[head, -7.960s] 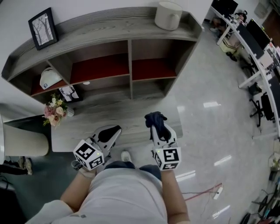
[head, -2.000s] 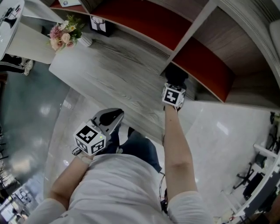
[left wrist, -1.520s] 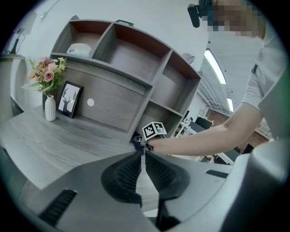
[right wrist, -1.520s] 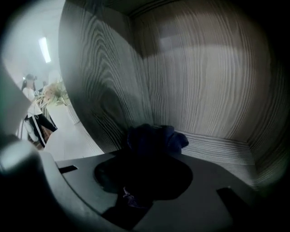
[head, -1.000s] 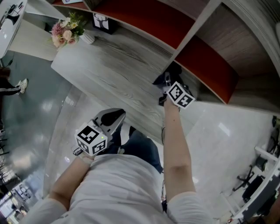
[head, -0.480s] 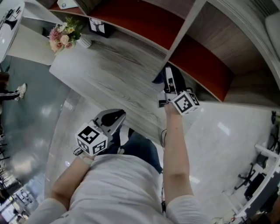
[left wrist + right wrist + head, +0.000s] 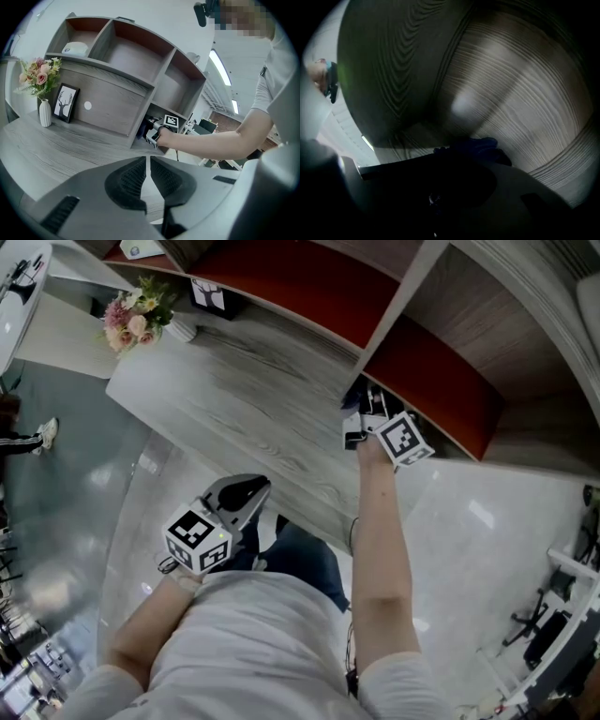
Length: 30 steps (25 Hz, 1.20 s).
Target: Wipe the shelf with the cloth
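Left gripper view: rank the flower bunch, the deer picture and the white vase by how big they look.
1. flower bunch, by its spread
2. deer picture
3. white vase
They stand close together, so nearness hardly skews this.

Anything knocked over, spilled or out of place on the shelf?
Nothing stands out. The flower vase and framed picture stand upright, and the cloth is clamped in the right tongs.

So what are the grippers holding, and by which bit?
The right gripper pinches the dark cloth, bunched up, so which bit cannot be told. The left gripper holds nothing.
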Each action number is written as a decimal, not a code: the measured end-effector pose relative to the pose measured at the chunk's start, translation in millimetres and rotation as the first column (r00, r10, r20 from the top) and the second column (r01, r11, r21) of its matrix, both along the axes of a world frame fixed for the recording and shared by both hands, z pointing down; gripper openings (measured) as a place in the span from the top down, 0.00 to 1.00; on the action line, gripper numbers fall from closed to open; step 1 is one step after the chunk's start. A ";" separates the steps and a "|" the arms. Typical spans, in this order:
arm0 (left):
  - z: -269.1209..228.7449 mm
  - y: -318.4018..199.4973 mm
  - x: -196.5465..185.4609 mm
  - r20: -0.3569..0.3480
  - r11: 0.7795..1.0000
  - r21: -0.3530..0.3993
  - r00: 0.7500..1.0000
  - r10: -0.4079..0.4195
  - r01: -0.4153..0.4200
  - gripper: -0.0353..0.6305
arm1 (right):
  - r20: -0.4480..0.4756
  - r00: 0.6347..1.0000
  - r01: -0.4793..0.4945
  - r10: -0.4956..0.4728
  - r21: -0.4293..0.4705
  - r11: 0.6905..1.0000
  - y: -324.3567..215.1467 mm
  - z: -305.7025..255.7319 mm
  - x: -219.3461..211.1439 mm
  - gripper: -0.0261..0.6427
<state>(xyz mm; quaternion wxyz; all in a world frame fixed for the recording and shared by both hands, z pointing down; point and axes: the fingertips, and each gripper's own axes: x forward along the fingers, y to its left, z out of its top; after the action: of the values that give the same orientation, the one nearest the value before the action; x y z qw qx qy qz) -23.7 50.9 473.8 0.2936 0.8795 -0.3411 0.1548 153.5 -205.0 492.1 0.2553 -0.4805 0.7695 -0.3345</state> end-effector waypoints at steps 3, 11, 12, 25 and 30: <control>0.4 0.3 -1.8 -0.001 1.000 -0.003 1.000 -0.002 0.002 0.92 | -0.021 1.000 -0.014 0.013 -0.084 0.996 -10.6 22.7 4.2 0.83; 1.2 -0.1 -2.8 -0.005 1.000 -0.003 1.000 0.001 -0.001 0.92 | -0.022 1.000 0.014 -0.020 -0.272 0.962 13.4 77.0 -10.9 0.84; 1.1 -0.4 -3.2 -0.005 1.000 -0.003 1.000 0.002 -0.002 0.92 | -0.004 1.000 0.017 -0.019 -0.275 0.961 19.2 78.4 -13.6 0.84; -3.3 -6.0 6.5 -0.016 0.999 0.016 0.999 0.044 -0.044 0.92 | -0.457 0.841 0.155 -0.290 -0.310 0.938 92.6 96.8 -37.4 0.83; -6.6 -8.2 9.8 -0.022 0.998 0.024 0.998 0.059 -0.058 0.92 | -0.739 0.533 0.128 -0.413 -0.412 0.902 130.7 131.0 -25.5 0.83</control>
<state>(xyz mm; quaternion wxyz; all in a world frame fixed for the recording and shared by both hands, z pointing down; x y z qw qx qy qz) -13.9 42.7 467.2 0.2824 0.8942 -0.3135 0.1492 128.0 -74.4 623.1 -0.2592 -0.4857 0.8030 -0.2285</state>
